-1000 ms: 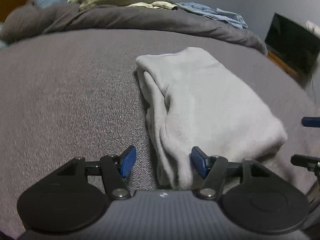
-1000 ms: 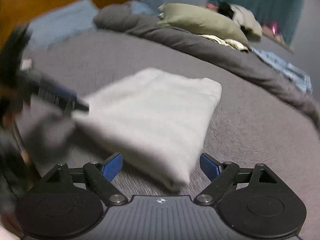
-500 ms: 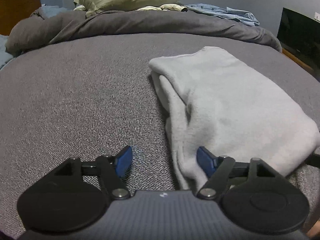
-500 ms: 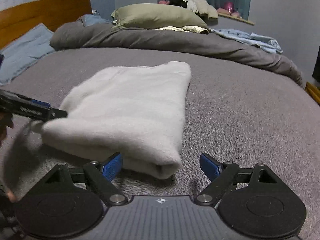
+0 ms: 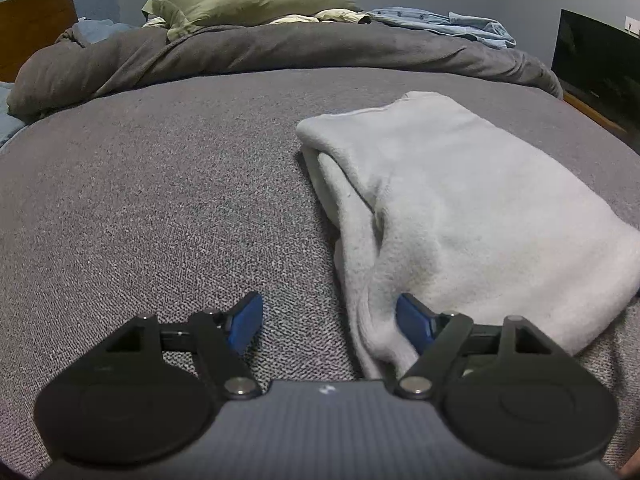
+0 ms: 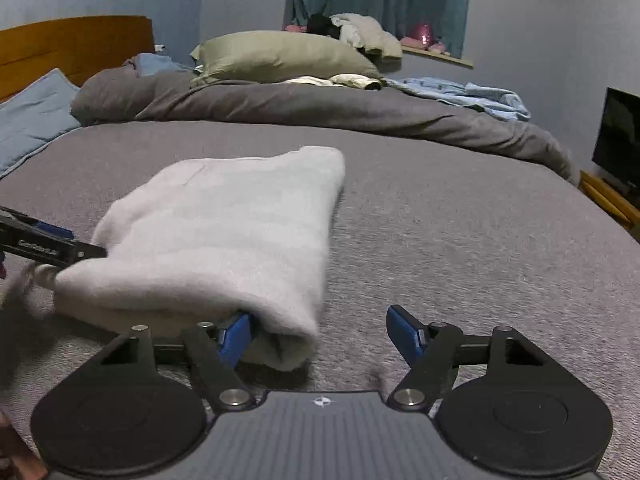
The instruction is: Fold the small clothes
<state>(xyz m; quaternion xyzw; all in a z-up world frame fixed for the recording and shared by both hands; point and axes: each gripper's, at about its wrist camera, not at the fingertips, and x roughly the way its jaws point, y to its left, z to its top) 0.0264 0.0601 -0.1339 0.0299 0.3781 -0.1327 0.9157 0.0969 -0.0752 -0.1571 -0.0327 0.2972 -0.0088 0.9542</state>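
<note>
Grey bed [image 5: 168, 200]: white garment [image 5: 460, 208] lies already folded into a thick rectangle. Left gripper [image 5: 330, 326] and right gripper [image 6: 318, 334] both spread, each straddling a near corner; another fold probably remains.

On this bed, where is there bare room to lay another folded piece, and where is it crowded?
Free: the grey bedspread left of the white folded garment, up to the rumpled duvet; also the stretch right of the garment toward the bed's edge. Crowded: the head of the bed, with the duvet, green pillow and blue clothes.
</note>
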